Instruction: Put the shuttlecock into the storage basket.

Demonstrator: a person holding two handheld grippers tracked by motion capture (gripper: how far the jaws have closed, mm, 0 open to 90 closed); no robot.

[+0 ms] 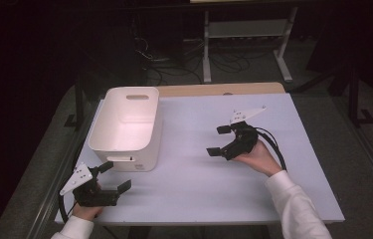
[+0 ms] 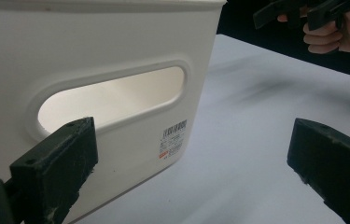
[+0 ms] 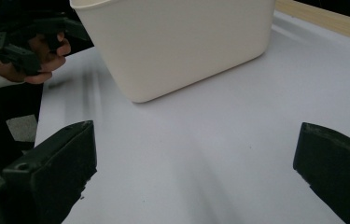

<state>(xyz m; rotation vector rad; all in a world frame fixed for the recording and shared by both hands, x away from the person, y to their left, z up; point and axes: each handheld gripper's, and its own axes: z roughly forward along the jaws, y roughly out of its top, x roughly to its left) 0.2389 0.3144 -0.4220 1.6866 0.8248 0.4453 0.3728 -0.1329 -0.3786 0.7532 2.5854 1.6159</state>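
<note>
Near left, the left gripper [image 1: 114, 176] hovers at the surface's [image 1: 199, 199] near edge, jaws spread wide, nothing between them, just short of the white bin [image 1: 127, 127]. The bin stands upright on the left side, handle slot [image 2: 112, 98] facing it. Farther right, the right gripper [image 1: 219, 140] hangs wide open, empty, well apart from the bin.

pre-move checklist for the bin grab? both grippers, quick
1. Left gripper open: ok, jaws wide apart.
2. Right gripper open: ok, nothing between its jaws.
3. White bin upright on the table: ok.
4. Bin handle slot in front of the left gripper: ok, near jaw close by it; contact cannot tell.
5. Bin empty: ok as far as the high view shows.
6. Right gripper lined up on the bin: not ok, well off to its side.
</note>
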